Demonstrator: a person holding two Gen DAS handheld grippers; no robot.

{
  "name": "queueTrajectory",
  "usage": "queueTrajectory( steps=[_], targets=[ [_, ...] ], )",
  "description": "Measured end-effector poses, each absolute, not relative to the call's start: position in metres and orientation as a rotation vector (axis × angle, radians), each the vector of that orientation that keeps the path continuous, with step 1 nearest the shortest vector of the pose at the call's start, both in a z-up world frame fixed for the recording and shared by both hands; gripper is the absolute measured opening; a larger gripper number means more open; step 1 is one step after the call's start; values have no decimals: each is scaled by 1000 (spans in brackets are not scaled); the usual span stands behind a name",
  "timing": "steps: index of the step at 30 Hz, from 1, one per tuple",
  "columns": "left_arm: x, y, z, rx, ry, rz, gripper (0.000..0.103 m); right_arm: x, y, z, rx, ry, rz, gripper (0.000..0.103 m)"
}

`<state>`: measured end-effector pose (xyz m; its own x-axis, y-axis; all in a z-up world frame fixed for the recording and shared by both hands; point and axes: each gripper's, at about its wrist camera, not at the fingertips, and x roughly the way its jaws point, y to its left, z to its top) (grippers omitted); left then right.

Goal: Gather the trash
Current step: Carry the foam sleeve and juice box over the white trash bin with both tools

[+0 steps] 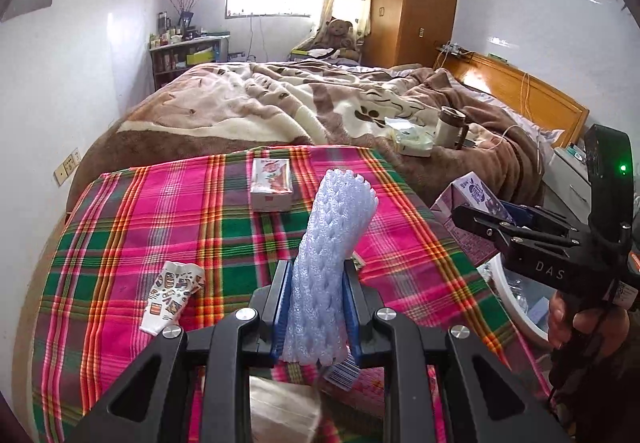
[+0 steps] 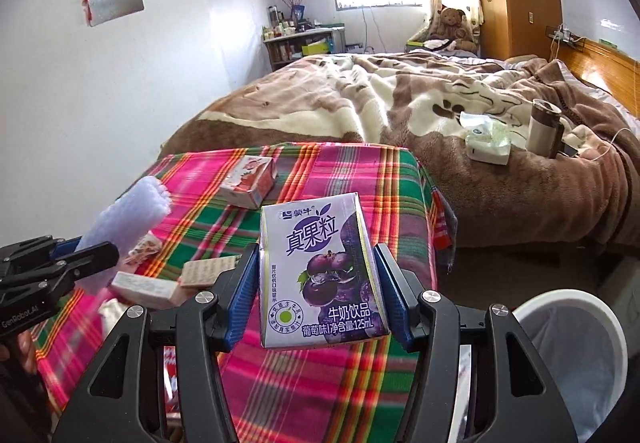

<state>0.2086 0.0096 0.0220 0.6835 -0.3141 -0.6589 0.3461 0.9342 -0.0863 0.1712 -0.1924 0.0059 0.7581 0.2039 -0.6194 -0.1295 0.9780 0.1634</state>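
The right tool point(image 2: 316, 279) grips a purple "125mL" drink carton point(image 2: 320, 275); the left tool point(image 1: 318, 307) clamps a foam net sleeve point(image 1: 332, 255).

Left gripper point(image 1: 316, 295) frame: black angular arms with triangular cut-outs are being shown, fixed by round silver screws.
Left fingers point(image 1: 280, 307): ribbed blue pads are being carried on black backing.
Right gripper point(image 2: 316, 283): the same black frame, silver screws and blue pads are being seen.
Markings: white lettering "DAS" and "GenRobot.AI" is being displayed; a green light is glowing.
Sleeve: possibly dark, blurred at the edge.
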Motion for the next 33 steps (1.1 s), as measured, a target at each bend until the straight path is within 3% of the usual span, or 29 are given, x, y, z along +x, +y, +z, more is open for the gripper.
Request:
queueTrajectory(
  steps=[33],
  targets=[
    [124, -139, 30, 60, 688, -662, 25, 66, -291, 19, 182, 601, -110, 57]
  ],
)
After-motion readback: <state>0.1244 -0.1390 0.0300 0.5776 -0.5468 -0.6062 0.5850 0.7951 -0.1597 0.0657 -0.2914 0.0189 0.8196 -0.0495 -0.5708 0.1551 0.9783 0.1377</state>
